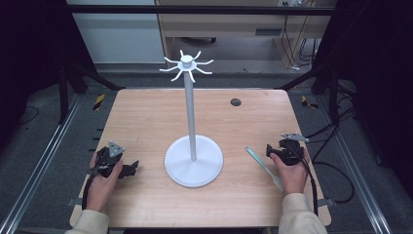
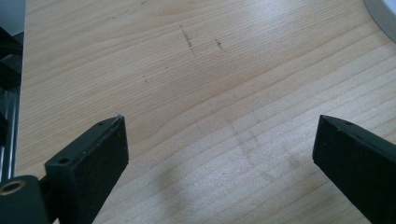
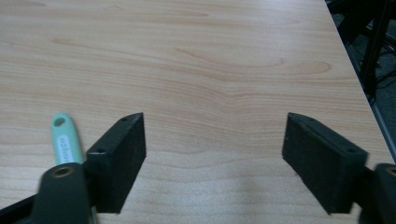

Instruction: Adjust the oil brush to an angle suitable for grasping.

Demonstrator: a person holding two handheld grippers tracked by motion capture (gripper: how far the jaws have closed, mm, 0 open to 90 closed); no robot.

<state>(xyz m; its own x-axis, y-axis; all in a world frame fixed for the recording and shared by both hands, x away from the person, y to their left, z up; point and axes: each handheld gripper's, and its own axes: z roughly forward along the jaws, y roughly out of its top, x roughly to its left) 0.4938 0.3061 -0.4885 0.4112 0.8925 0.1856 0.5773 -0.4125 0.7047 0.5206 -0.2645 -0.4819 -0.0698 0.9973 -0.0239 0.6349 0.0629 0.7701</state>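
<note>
Even overhead light brightens the table; surroundings fall dark, close views slightly soft.

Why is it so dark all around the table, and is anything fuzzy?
High view: light falls on the wooden table while the surroundings stay nearly black; the white stand looks bright. Left gripper view: a soft shadow lies between the black fingers. Right gripper view: the near fingers and mint-green handle are slightly blurred.

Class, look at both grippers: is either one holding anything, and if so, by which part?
Nothing is held. The left gripper and the right gripper both have open jaws over bare table. The pale green utensil lies on the table beside the right gripper, outside its jaws.
</note>
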